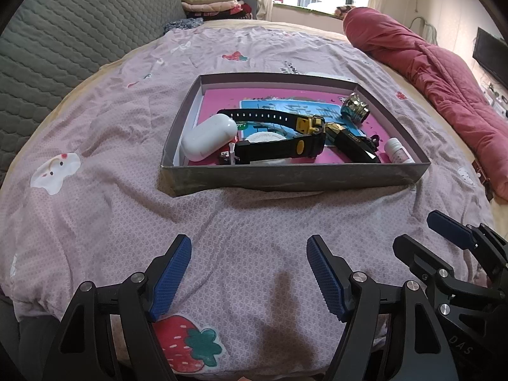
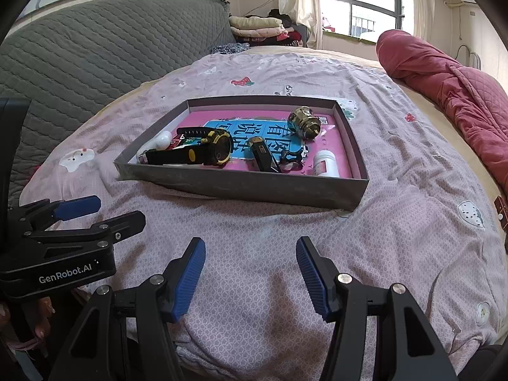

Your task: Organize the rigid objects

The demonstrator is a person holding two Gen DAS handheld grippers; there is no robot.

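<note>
Bed (image 1: 104,209): pink printed sheet, soft and rumpled, carries everything. A red quilt (image 1: 444,89) lies rolled along its 3 o'clock edge; folded clothes (image 1: 209,1) are stacked beyond the far end at 11 o'clock.

Box (image 1: 285,177): shallow grey tray at bed centre, at 12 o'clock from both grippers and well apart from them. All loose items appear already inside it.

Contents, seen from the near wall: watch (image 1: 279,146) at centre, white case (image 1: 208,138) at 9 o'clock, gold cap (image 1: 355,108) at 2 o'clock, black clip (image 1: 352,146) at 4 o'clock, white bottle (image 1: 398,154) in the near right corner.

Left gripper (image 1: 249,273): jaws wide, nothing between them, hovering over bare sheet. Right gripper (image 2: 250,276): likewise wide and empty.

Judgement: tidying looks near complete. Any further reach should clear the near wall from above; the watch strap overlaps neighbouring items and could drag them.
</note>
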